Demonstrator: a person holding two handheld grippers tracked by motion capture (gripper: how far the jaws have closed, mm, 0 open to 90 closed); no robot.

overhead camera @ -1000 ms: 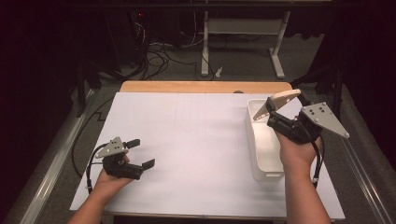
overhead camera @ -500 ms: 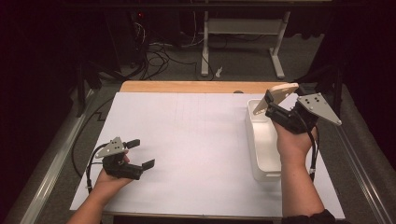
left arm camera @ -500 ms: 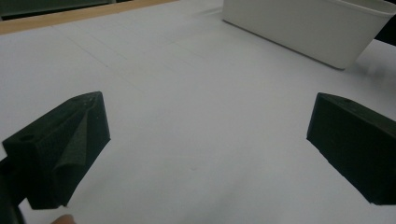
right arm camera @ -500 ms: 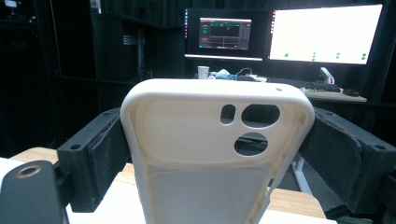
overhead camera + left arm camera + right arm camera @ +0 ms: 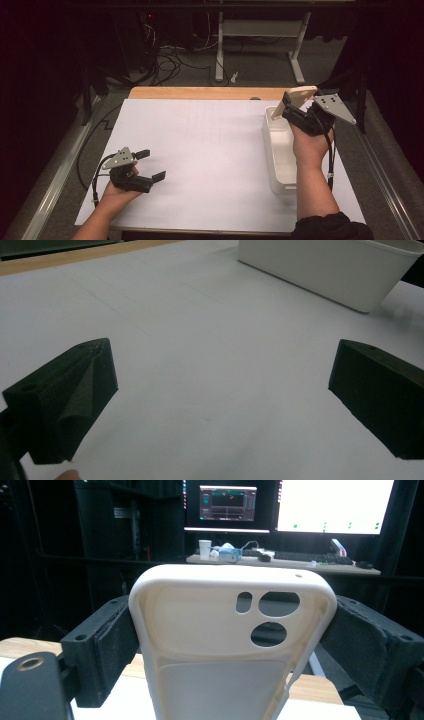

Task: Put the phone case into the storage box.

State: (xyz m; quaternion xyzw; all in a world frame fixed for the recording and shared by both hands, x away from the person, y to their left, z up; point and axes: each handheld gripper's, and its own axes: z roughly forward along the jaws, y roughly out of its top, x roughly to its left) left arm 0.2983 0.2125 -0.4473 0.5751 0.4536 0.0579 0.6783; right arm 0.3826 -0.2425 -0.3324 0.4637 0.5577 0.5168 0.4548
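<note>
High view shows the worktop (image 5: 200,150), covered with a white sheet, and it is the largest thing below both hand-held grippers. Next in size is the white bin (image 5: 280,155), which stands under and just beside the right hand-held gripper (image 5: 289,111), well apart from the left one. The right hand-held gripper is clamped on a cream phone case (image 5: 295,100) and holds it up in the air above the far end of the bin, tilted, not touching the bin. In the right gripper view the case (image 5: 230,645) sits between the two black jaws, inner side to the camera, with the camera holes near its top.

The left hand-held gripper (image 5: 150,165) rests low on the worktop with its jaws wide apart and nothing between them; the bin (image 5: 330,270) is far ahead of it.

I judge that the picking up is done, and what is left is to carry the case to its place and release it. If the bin is the goal or the source, I cannot tell.

Around the worktop the room is dark, with cables on the floor beyond it and lit monitors (image 5: 330,505) on a desk far ahead of the right hand-held gripper.
</note>
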